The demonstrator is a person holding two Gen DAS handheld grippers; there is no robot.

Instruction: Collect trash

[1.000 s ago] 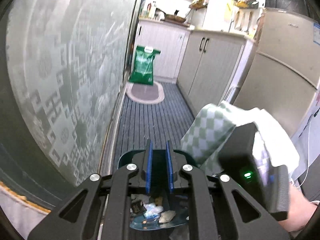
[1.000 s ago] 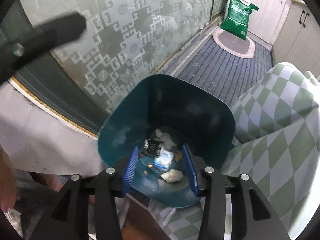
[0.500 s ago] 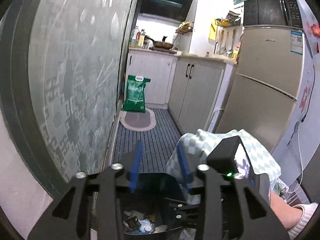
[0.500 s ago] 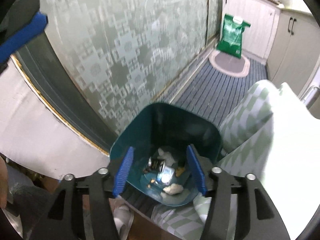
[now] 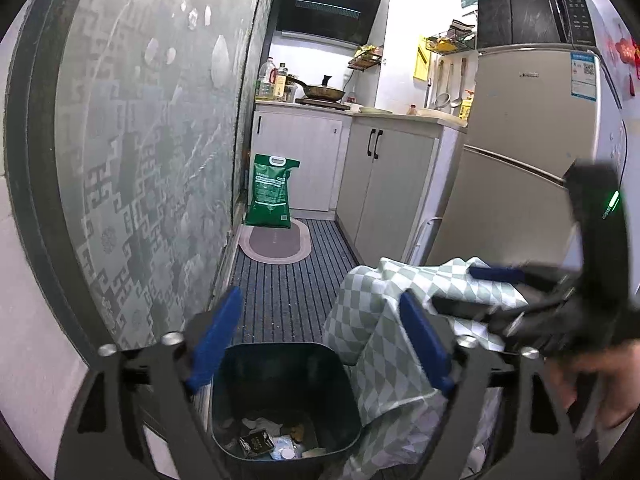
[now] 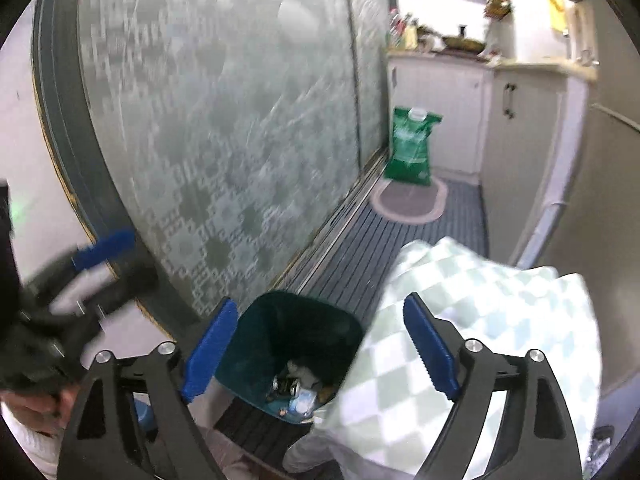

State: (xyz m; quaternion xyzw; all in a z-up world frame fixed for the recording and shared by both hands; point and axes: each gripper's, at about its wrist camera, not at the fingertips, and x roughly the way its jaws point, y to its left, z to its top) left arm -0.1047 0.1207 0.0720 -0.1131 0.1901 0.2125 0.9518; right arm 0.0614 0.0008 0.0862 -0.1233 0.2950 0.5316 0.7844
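Note:
A dark teal trash bin (image 5: 280, 364) stands on the floor below both grippers; it also shows in the right wrist view (image 6: 296, 328). Inside lie several pieces of trash (image 5: 276, 438): a small dark can (image 6: 285, 385), crumpled paper and wrappers. My left gripper (image 5: 320, 344) is open and empty, raised above the bin. My right gripper (image 6: 320, 350) is open and empty above the bin; it also shows blurred at the right of the left wrist view (image 5: 520, 292).
A green-and-white checked cloth (image 5: 384, 320) hangs right beside the bin. A frosted glass sliding door (image 5: 152, 152) runs along the left. Farther off are a green bag (image 5: 272, 192), an oval mat (image 5: 276, 242), white cabinets (image 5: 384, 184) and a fridge (image 5: 528, 152).
Both grippers have opened wide and lifted up and away from the bin. The trash stays inside the bin.

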